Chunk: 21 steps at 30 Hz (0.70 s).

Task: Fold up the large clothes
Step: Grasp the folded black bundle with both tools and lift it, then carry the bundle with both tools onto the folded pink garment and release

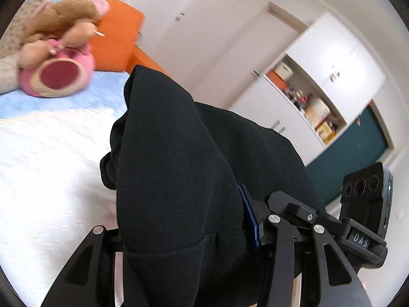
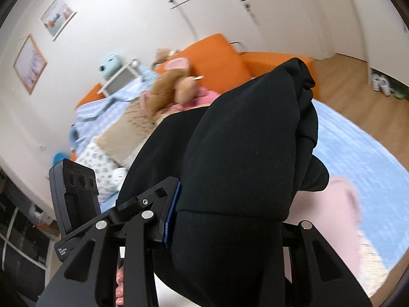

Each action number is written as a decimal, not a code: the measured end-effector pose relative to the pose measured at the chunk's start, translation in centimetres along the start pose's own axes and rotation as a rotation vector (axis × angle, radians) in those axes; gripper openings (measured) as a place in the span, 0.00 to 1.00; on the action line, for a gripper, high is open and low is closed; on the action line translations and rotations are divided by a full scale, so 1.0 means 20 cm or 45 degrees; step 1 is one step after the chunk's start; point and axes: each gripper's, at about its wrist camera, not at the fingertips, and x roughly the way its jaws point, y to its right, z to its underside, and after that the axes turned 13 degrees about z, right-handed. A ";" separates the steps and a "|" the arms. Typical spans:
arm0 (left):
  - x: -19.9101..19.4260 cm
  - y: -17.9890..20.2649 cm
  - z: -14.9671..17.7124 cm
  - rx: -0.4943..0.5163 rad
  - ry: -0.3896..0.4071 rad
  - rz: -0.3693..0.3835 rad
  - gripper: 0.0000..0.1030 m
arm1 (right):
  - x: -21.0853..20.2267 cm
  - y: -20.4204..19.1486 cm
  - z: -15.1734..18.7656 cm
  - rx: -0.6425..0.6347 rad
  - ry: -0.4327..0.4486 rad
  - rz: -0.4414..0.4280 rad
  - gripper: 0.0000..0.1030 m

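The left gripper (image 1: 189, 232) and right gripper (image 2: 225, 227) both clamp the thick black knit garment (image 1: 179, 153). It looks soft, heavy and floppy; hems seem the surest hold.

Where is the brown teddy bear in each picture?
Left wrist view: brown plush teddy bear at upper left, lying on the bed.
Right wrist view: the bear sits near the centre, above the black garment.
Shared landmark: orange headboard right beside it.

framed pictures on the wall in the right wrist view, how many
2: a large framed picture at far left, and a smaller framed picture above and right of it. Others may lie outside view.
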 end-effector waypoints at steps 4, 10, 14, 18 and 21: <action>0.26 -0.02 0.20 0.006 -0.080 -0.017 0.49 | 0.10 0.34 0.17 0.052 -0.042 -0.003 0.36; 0.42 -0.27 0.62 -0.184 -0.252 -0.042 0.51 | 0.35 0.67 0.52 0.196 -0.251 -0.039 0.36; 0.45 -0.41 0.76 -0.283 -0.275 -0.004 0.72 | 0.39 0.85 0.66 0.285 -0.297 -0.110 0.55; 0.45 -0.34 0.82 -0.235 -0.343 -0.039 0.83 | 0.32 0.96 0.67 0.326 -0.334 -0.088 0.69; 0.35 -0.27 0.77 -0.140 -0.400 -0.158 0.88 | 0.14 1.00 0.56 0.282 -0.245 -0.014 0.74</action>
